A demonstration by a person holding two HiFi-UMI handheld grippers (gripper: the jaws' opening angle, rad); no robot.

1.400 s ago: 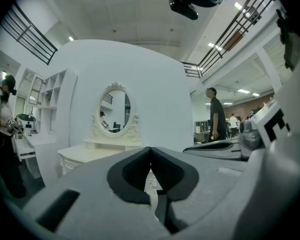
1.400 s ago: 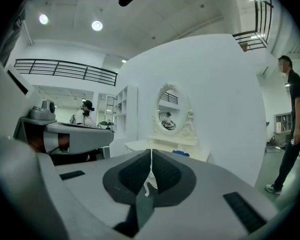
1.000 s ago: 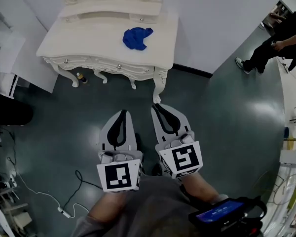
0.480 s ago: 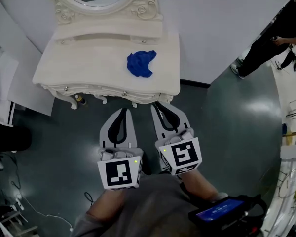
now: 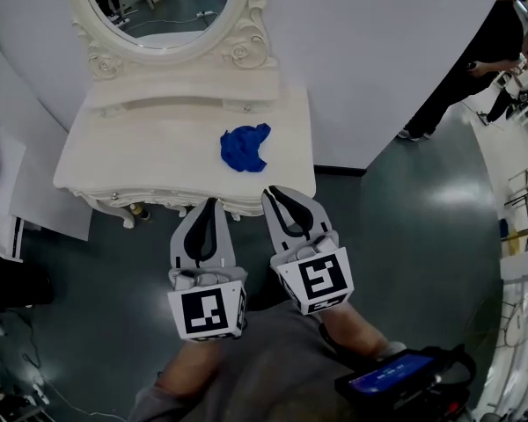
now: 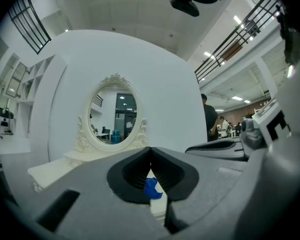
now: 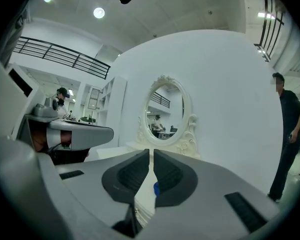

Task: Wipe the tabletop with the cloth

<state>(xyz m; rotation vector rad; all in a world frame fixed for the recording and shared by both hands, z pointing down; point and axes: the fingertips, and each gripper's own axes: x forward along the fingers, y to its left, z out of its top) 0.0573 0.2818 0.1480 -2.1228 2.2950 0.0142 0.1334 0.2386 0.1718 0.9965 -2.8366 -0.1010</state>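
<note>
**Blue crumpled fabric cloth (image 5: 245, 148) lying ahead of two closed grippers**

Blue and bunched into a compact lump, the cloth is resting on the cream-white painted tabletop (image 5: 141, 152) of an ornate dressing table. It is sitting right of the tabletop's centre, about midway between the front edge and the raised back shelf. It is showing no clear long axis, appearing only slightly taller than wide in the head view.

The grey two-jaw left gripper (image 5: 209, 203) and the grey two-jaw right gripper (image 5: 271, 192) are pointing side by side toward the table, with their tips hovering at the front edge of the tabletop. Neither is touching the cloth. The jaws of the left gripper are meeting at the tips and holding nothing. The jaws of the right gripper are standing together with only a thin slit between them, and are likewise carrying nothing. In each gripper view the cloth is appearing as a small blue patch beyond the jaws.

The cloth is lying straight ahead, between the lines of the two grippers, and seemingly somewhat nearer the right gripper. The coming move is therefore likely calling for one gripper to open, advance over the front edge and close on the lump before any wiping.
</note>
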